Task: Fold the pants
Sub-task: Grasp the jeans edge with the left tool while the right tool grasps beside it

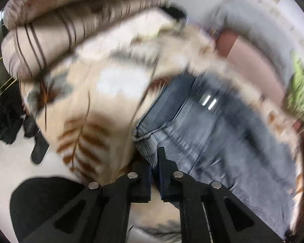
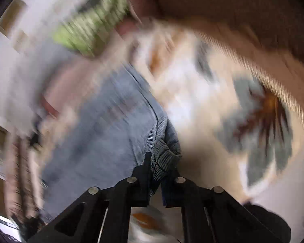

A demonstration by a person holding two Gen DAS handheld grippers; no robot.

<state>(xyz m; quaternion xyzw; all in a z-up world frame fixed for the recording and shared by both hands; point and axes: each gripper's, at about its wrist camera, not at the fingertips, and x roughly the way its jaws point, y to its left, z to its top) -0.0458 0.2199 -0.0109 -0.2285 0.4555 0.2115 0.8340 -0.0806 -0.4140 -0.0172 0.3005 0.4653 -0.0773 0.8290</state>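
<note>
While blur hides any label, left gripper [image 1: 156,160] pinching jeans [image 1: 202,125], right gripper [image 2: 159,162] likewise.

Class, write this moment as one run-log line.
left tongs: shut on jeans edge | right tongs: shut on jeans edge | surface: leaf-print blanket

Left gripper [image 1: 155,158] built of matte black angular linkage arms, round silver pivot pins set at the joints, triangular cut-outs in the outer arms, right gripper [image 2: 156,166] made alike, dark blue-tinged finger pads [image 1: 166,174]
</note>
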